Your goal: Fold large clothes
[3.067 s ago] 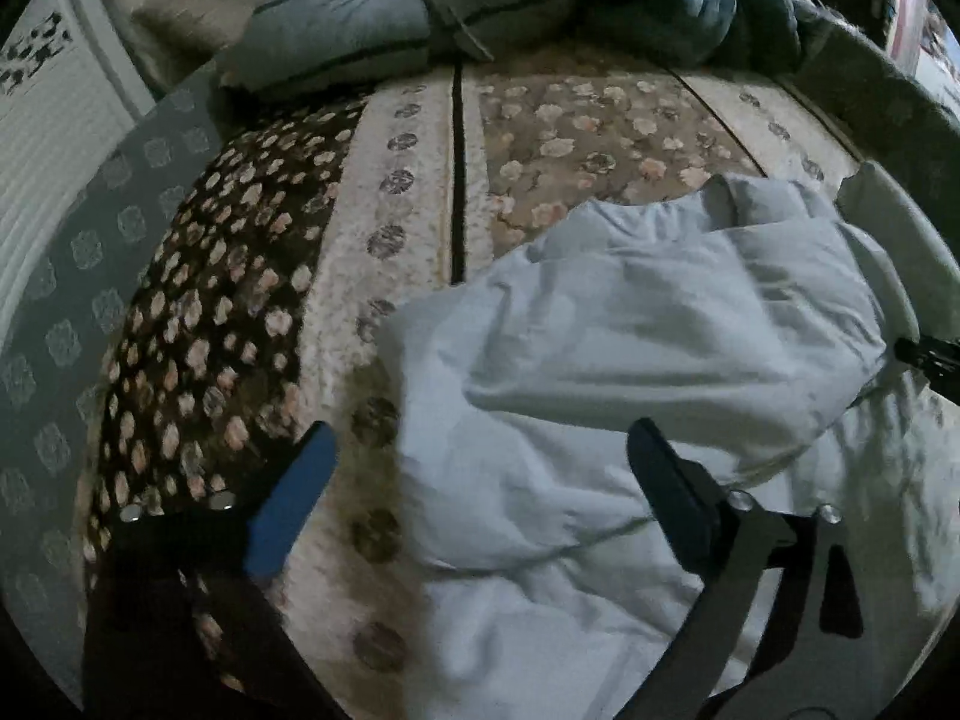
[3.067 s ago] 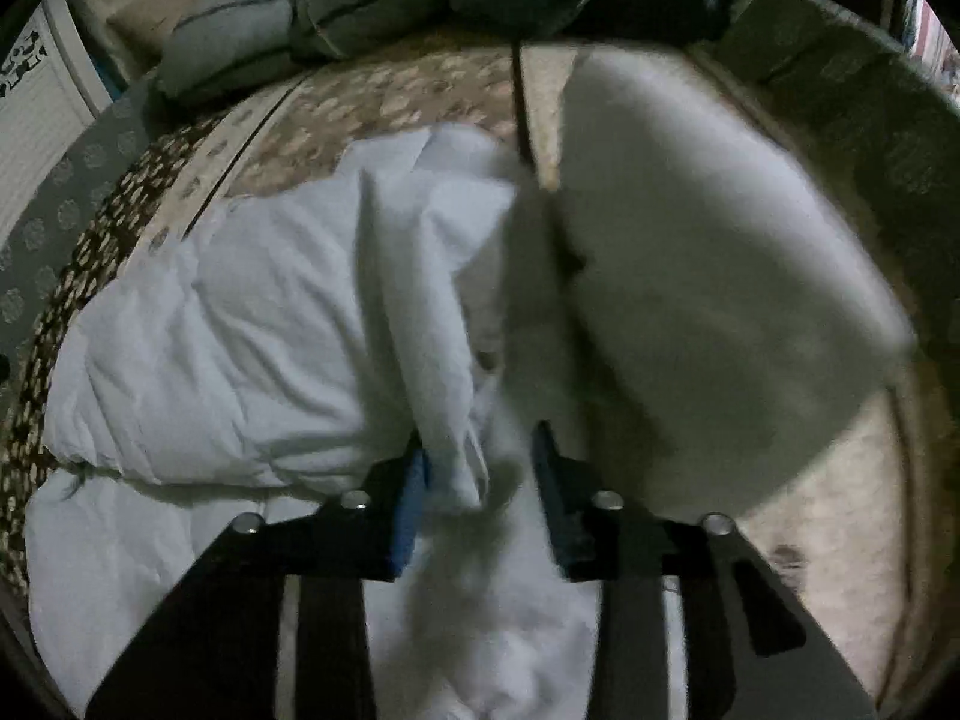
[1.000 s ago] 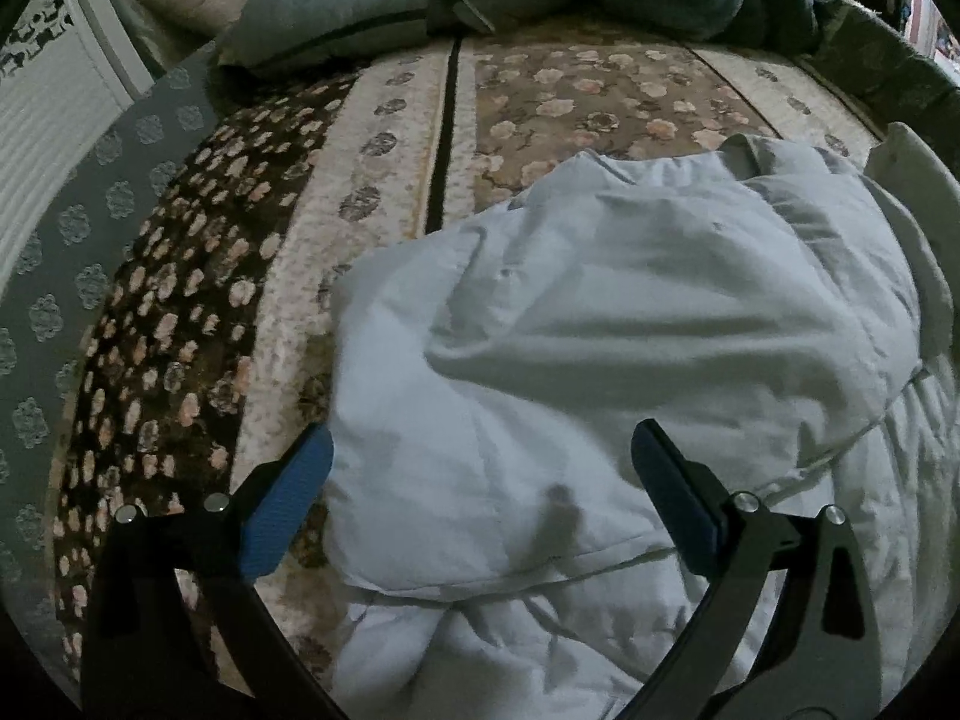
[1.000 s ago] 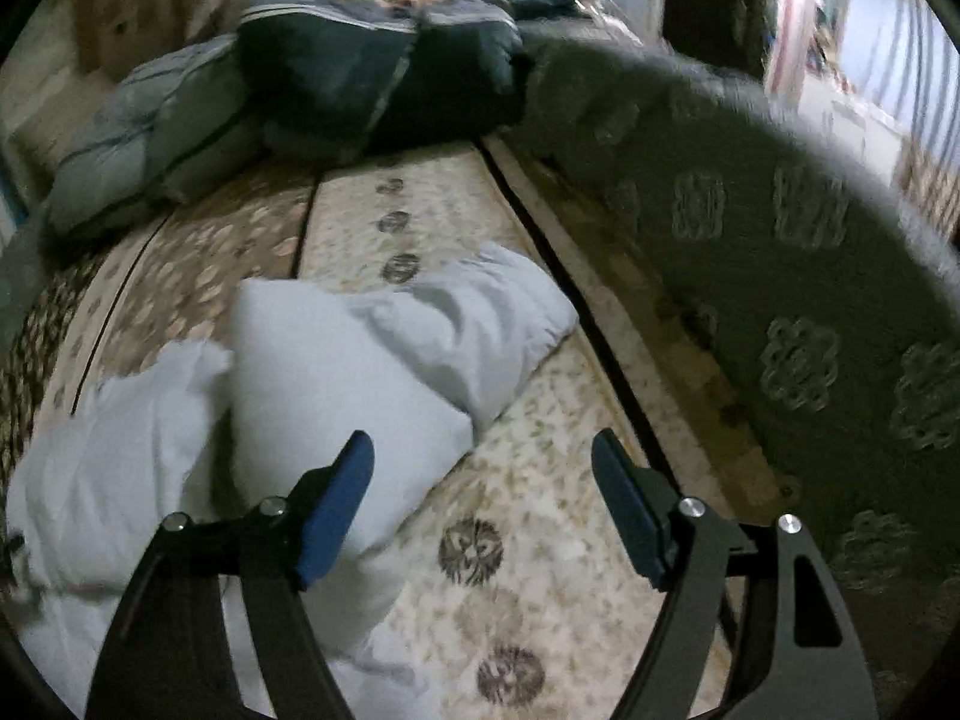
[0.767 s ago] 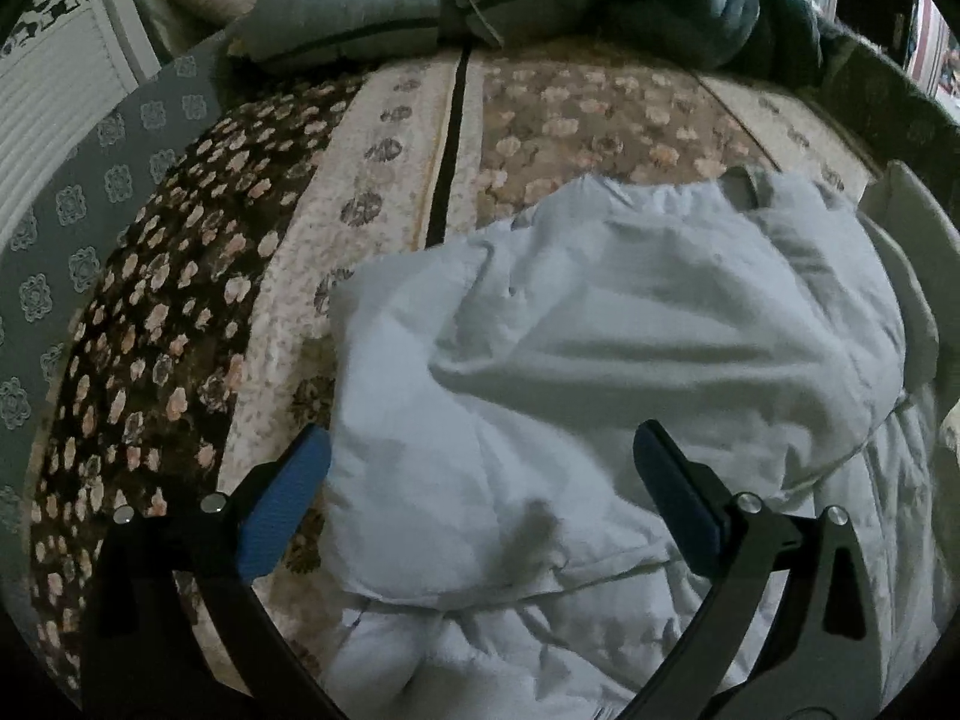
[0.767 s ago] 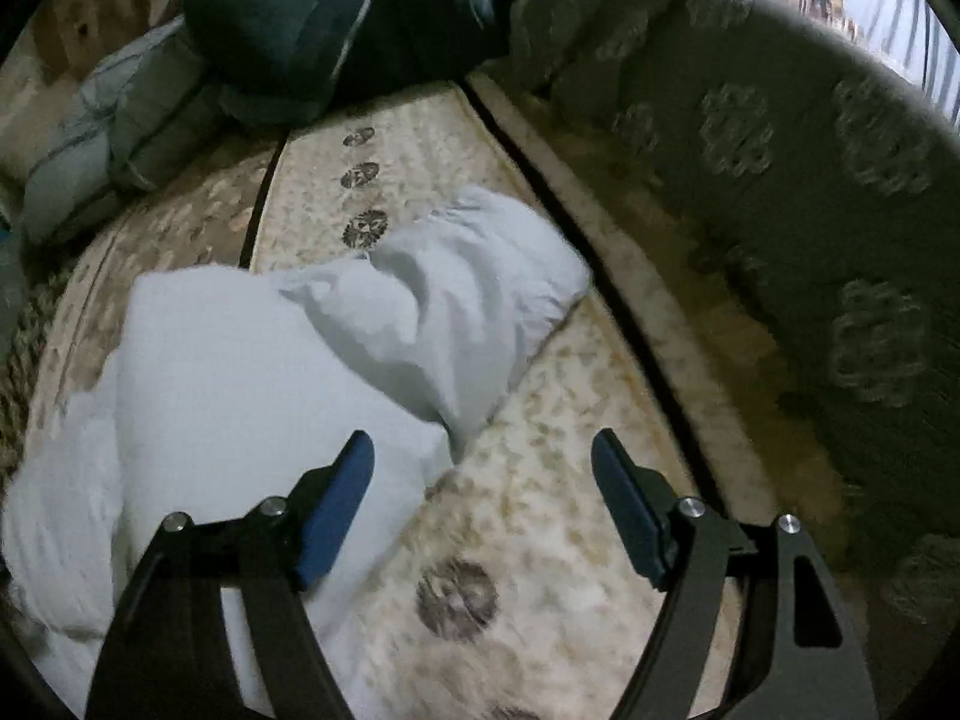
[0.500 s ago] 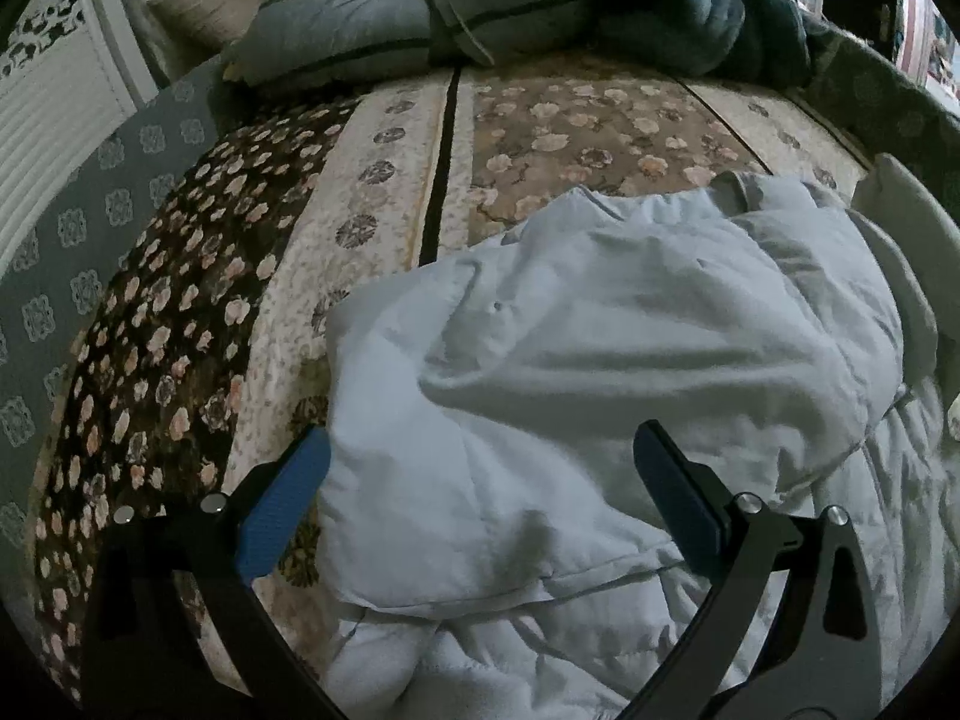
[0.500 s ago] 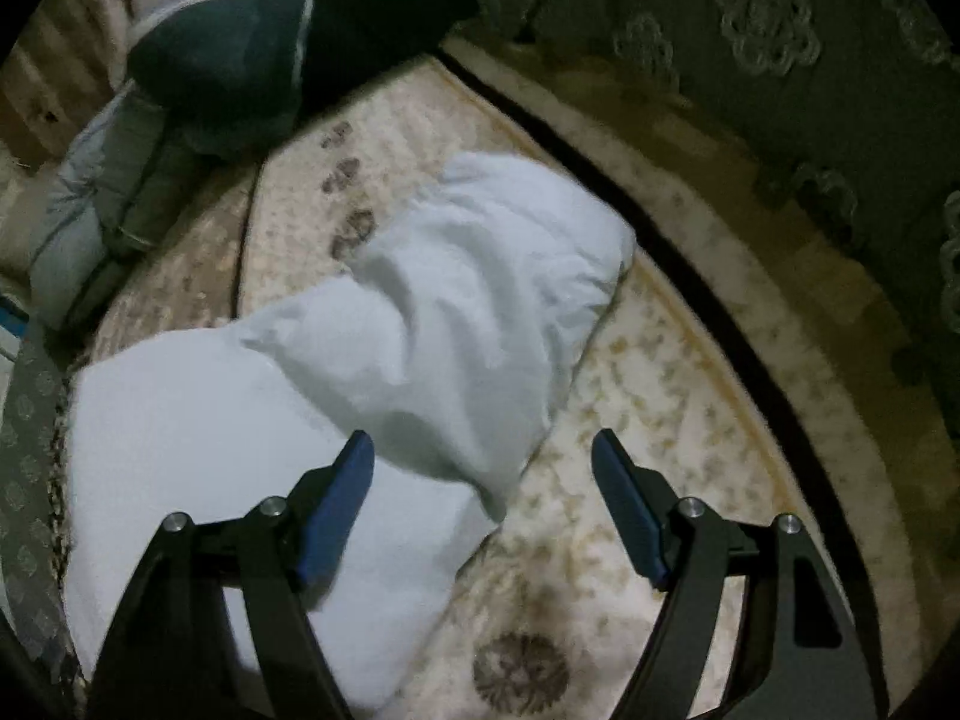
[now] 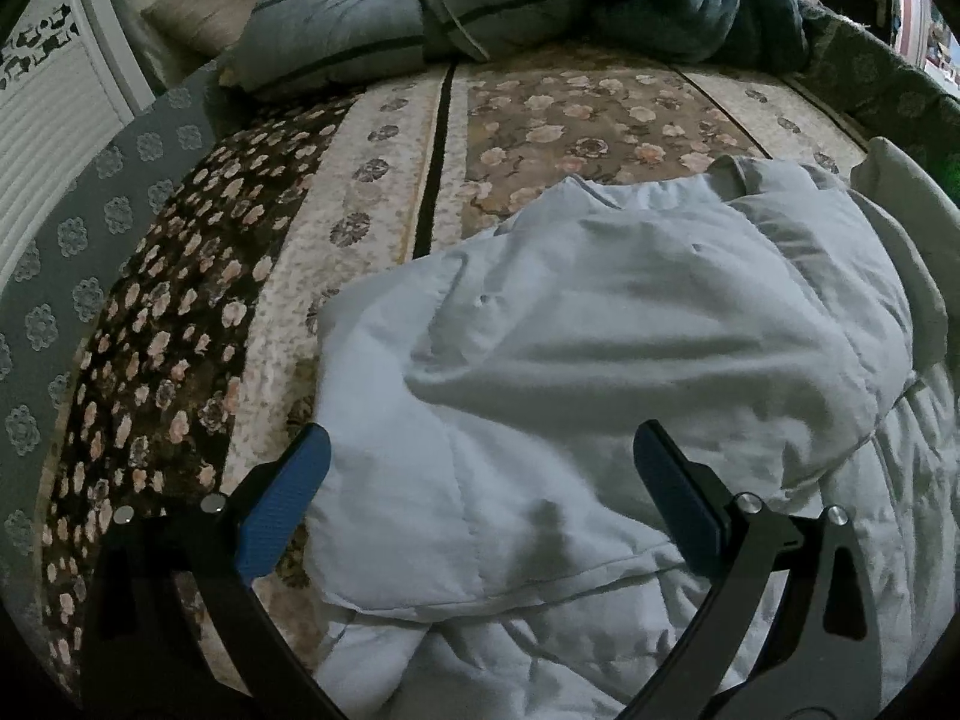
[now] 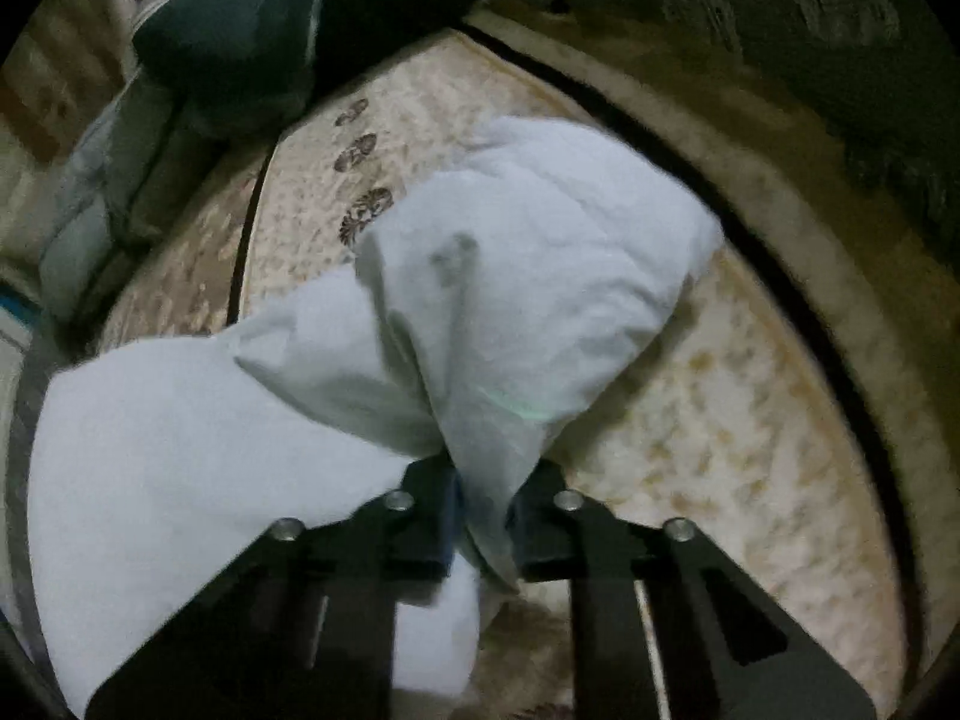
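Note:
A large pale blue-white padded garment (image 9: 600,372) lies crumpled on a floral bedspread (image 9: 540,114). In the left wrist view my left gripper (image 9: 480,480) is open, its blue-padded fingers straddling the garment's near folded edge just above it. In the right wrist view my right gripper (image 10: 483,516) is shut on a bunched fold of the same garment (image 10: 528,276), whose puffy sleeve-like part stretches away to the upper right over the beige bedspread (image 10: 750,420).
Folded blue-grey and dark quilts (image 9: 480,6) are piled at the far end of the bed, also seen in the right wrist view (image 10: 240,48). A grey patterned bed surround (image 9: 66,252) runs along the left; a dark green patterned one (image 10: 840,60) runs along the right.
My right gripper has closed on a fold of the garment; half a second ago it was open above it. My left gripper stays open and has hardly moved.

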The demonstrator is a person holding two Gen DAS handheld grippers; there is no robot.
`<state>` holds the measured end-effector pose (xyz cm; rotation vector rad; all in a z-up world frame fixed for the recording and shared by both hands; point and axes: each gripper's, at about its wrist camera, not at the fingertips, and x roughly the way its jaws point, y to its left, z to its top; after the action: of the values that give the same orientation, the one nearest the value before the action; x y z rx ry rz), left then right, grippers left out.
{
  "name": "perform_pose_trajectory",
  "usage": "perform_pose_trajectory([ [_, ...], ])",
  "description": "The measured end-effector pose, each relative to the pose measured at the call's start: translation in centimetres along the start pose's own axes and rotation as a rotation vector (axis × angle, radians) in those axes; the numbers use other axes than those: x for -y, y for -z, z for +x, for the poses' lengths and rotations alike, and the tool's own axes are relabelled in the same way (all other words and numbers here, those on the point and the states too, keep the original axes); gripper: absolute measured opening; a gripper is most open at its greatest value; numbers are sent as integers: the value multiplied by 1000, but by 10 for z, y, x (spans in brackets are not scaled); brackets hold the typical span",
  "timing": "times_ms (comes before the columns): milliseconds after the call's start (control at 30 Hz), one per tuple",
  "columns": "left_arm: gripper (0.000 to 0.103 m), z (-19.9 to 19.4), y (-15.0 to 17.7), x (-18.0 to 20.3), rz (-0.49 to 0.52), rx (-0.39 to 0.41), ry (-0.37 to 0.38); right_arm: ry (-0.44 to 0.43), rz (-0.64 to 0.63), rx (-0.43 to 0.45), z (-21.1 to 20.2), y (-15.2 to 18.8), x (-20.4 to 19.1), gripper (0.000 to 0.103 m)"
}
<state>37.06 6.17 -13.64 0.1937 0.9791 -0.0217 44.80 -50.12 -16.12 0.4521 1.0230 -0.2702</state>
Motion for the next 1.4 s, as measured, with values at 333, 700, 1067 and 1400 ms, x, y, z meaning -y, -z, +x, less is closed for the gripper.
perform_pose_trajectory([
  [333,100,-5,-1,-1,-5,12,8,640,-4,369,-189,8,76,10],
  [700,100,-12,-3,2,25,25,39,464,198,237,-188,54,155,69],
  [1067,100,-5,-2,7,44,7,40,411,143,213,-144,55,166,34],
  [1400,100,2,-2,4,62,-18,-41,356,-12,353,-180,51,94,16],
])
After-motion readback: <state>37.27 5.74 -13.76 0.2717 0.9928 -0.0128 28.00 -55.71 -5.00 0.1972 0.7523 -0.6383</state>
